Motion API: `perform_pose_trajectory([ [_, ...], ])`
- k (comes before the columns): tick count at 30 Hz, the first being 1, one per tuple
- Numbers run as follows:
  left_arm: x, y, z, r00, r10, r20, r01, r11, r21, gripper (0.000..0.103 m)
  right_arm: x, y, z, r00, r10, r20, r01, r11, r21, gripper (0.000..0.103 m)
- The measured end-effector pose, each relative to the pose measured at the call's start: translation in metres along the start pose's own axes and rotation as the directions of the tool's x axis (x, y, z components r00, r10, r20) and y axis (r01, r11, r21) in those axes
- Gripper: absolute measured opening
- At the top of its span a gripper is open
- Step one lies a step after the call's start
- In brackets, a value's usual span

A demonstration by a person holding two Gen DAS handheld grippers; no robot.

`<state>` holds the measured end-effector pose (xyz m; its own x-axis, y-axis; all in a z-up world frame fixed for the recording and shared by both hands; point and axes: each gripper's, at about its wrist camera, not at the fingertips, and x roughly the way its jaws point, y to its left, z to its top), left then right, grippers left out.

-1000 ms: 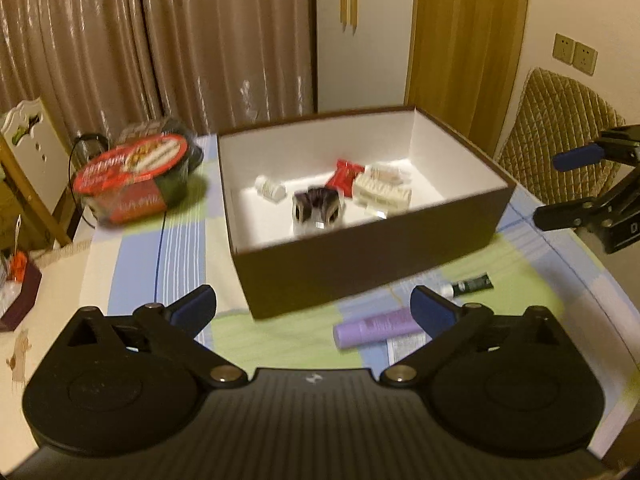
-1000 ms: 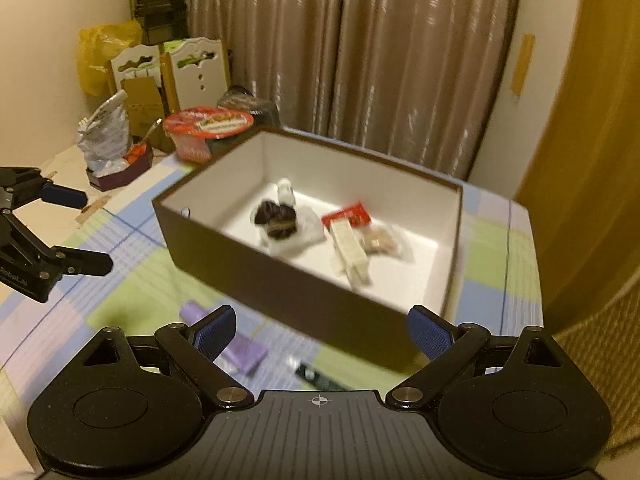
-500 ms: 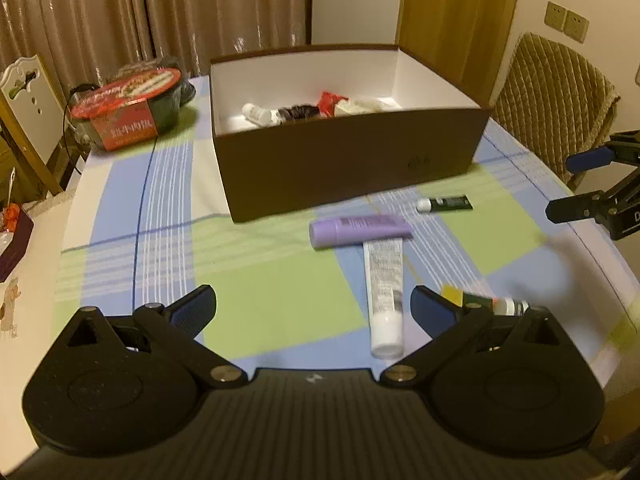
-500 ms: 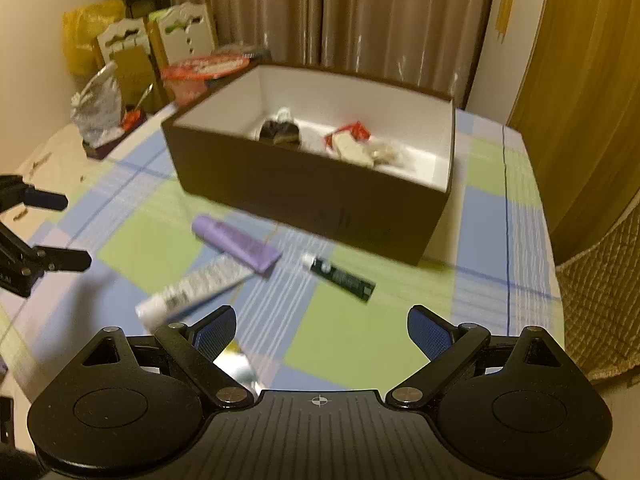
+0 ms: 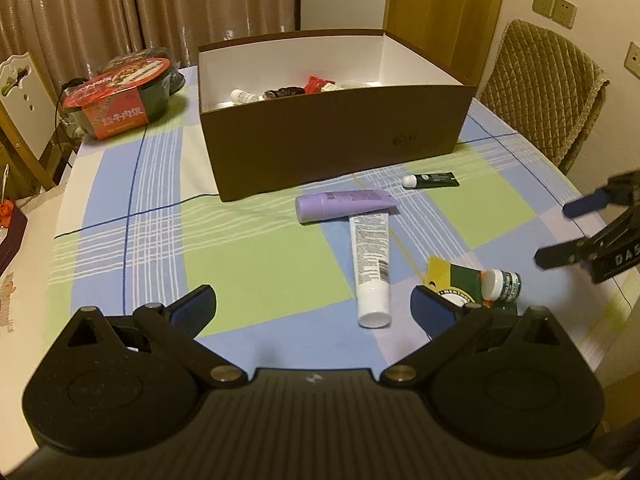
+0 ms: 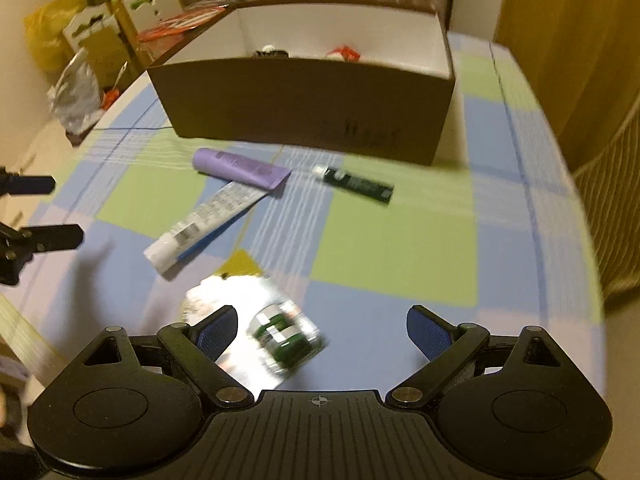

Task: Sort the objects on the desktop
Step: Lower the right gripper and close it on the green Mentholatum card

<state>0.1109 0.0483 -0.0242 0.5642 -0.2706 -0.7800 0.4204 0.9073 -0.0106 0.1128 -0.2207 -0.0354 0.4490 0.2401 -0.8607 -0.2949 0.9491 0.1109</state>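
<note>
A brown box (image 5: pixel 332 140) with a white inside stands on the checked tablecloth and holds several small items. In front of it lie a purple tube (image 5: pixel 344 205), a white tube (image 5: pixel 370 264) and a small dark green tube (image 5: pixel 432 180). A green blister pack with a small jar (image 5: pixel 480 284) lies nearest, by the right finger of my left gripper (image 5: pixel 312 300), which is open and empty. In the right wrist view the pack (image 6: pixel 280 332) lies between the fingers of my open right gripper (image 6: pixel 322 320), below the purple tube (image 6: pixel 240 168), the white tube (image 6: pixel 204 224) and the box (image 6: pixel 304 104).
A red instant-food bowl (image 5: pixel 120 100) sits left of the box. A quilted chair (image 5: pixel 548 88) stands behind the table's right edge. A foil bag (image 6: pixel 76 100) and small white chairs (image 6: pixel 120 20) are off to the left. The right gripper (image 5: pixel 556 234) shows at the table's right side.
Both grippers have drawn back from over the box toward the near table edge and lower. The tubes and the blister pack have come into view.
</note>
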Motion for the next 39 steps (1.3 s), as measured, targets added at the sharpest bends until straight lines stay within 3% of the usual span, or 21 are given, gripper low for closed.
perform_pose_trajectory([
  [3, 0.0, -0.003, -0.002, 1.0, -0.004, -0.01, 0.004, 1.0, 0.014, 0.102, 0.007, 0.001, -0.006, 0.999, 0.034, -0.01, -0.033, 0.997, 0.069, 0.063],
  [11, -0.002, -0.003, -0.01, 0.999, -0.007, -0.04, 0.008, 0.999, 0.031, 0.102, 0.02, 0.001, -0.018, 0.996, 0.085, 0.004, -0.083, 0.96, 0.267, 0.063],
  [12, -0.002, -0.003, -0.011, 0.999, -0.006, -0.042, 0.008, 0.999, 0.033, 0.102, 0.021, 0.002, -0.019, 0.996, 0.085, 0.01, -0.084, 0.955, 0.286, 0.058],
  [13, -0.002, -0.002, -0.012, 0.999, -0.005, -0.045, 0.007, 0.999, 0.034, 0.102, 0.023, 0.003, -0.019, 0.997, 0.08, 0.014, -0.08, 0.951, 0.3, 0.047],
  [22, -0.005, 0.004, -0.025, 0.997, 0.006, -0.073, -0.004, 1.0, 0.029, 0.102, 0.041, 0.006, -0.019, 1.0, 0.016, 0.01, -0.019, 0.92, 0.39, 0.046],
  [36, -0.001, 0.009, -0.026, 0.998, -0.002, -0.07, 0.002, 1.0, -0.005, 0.102, 0.05, 0.013, -0.013, 0.999, -0.039, -0.028, 0.045, 0.965, 0.259, 0.046],
  [37, -0.001, 0.009, -0.026, 0.998, -0.004, -0.07, 0.003, 1.0, -0.006, 0.102, 0.05, 0.013, -0.013, 0.999, -0.042, -0.03, 0.048, 0.967, 0.249, 0.04],
  [39, 0.001, 0.009, -0.026, 0.998, -0.006, -0.07, 0.005, 1.0, -0.006, 0.102, 0.049, 0.014, -0.012, 0.998, -0.045, -0.032, 0.051, 0.972, 0.229, 0.038],
])
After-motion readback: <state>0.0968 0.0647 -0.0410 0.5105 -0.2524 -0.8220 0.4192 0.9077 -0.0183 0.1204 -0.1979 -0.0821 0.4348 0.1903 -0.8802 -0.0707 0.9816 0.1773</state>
